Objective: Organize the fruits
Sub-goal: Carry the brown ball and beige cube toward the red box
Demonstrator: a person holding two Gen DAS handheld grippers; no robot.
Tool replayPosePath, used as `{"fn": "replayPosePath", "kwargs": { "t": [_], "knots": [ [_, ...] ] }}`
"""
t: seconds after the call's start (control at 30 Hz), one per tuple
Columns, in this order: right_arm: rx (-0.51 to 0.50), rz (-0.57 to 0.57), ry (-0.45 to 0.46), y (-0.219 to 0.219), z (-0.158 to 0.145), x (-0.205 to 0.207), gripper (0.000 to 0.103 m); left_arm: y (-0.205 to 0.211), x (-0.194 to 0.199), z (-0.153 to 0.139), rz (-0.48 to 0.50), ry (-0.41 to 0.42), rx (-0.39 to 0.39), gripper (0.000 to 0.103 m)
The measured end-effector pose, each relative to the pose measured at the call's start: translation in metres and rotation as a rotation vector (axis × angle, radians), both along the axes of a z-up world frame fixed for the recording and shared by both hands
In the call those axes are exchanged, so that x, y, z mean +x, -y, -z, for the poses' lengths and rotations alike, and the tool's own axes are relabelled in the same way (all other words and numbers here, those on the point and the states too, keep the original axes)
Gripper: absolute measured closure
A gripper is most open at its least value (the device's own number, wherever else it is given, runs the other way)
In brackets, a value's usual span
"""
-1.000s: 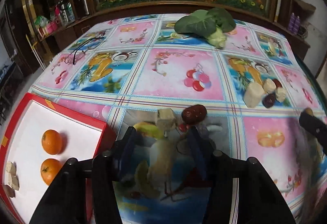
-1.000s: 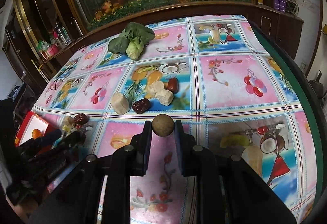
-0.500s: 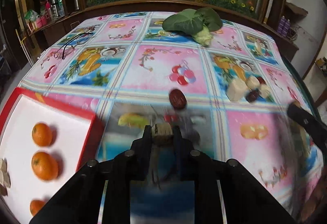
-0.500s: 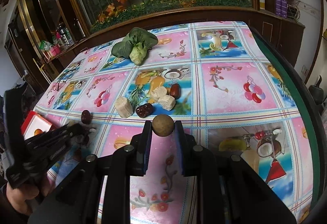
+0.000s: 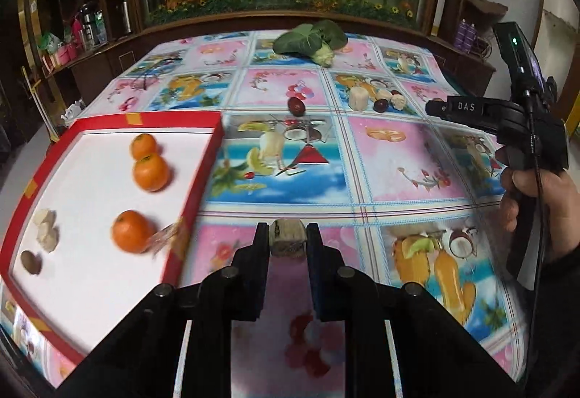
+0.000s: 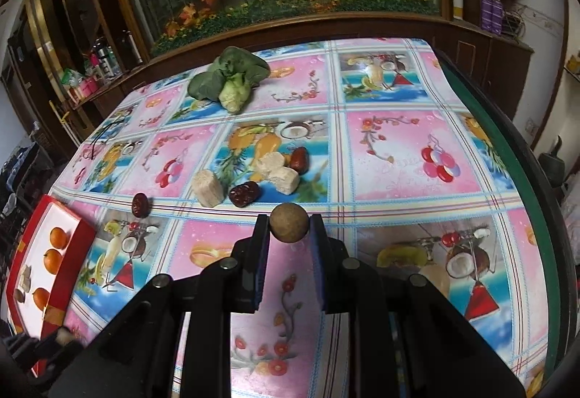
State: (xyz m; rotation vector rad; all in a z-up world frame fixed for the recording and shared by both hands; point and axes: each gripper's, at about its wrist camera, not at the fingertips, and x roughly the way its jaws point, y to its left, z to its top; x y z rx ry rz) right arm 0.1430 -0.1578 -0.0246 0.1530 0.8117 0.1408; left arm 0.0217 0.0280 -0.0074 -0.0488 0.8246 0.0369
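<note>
Left wrist: left gripper point(image 5: 288, 240) now clamped on pale chunk point(image 5: 287, 242), lifted off cloth, carried twd red tray point(image 5: 197, 187); deposit likely next; right gripper point(image 6: 289, 229) still pinching brown ball point(image 6: 289, 227), unmoved.

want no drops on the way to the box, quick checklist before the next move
1. Left gripper shut on the pale chunk: ok.
2. Right gripper shut on the round brown fruit: ok.
3. Red box has bare floor for more: ok.
4. Chunk already above the box: not ok, it hangs beside the rim.
5. How firmly the pads grip: cannot tell.
</note>
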Motion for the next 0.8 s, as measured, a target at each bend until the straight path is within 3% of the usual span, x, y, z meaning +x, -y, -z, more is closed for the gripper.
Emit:
{"fn": "replayPosePath", "kwargs": {
  "t": [0.2, 0.33, 0.53, 0.8],
  "knots": [
    [-0.078, -0.01, 0.028, -0.005, -0.019, -0.037, 0.08, -0.026, -0.018, -0.01, -0.035, 0.043, -0.054, 0.085],
    [-0.076, -0.017, 0.027, -0.011, -0.017, -0.069, 0.08, -0.032, -0.022, -0.008, -0.045, 0.046, -0.076, 0.085],
    [-0.047, -0.01, 0.076, -0.026, -0.018, -0.095, 0.08, -0.031, -0.025, 0.0, -0.054, 0.04, -0.062, 0.085],
    [-0.005, -0.023, 0.121, -0.037, -0.01, -0.101, 0.08, -0.027, -0.021, 0.008, -0.08, 0.038, -0.019, 0.085]
  ]
}}
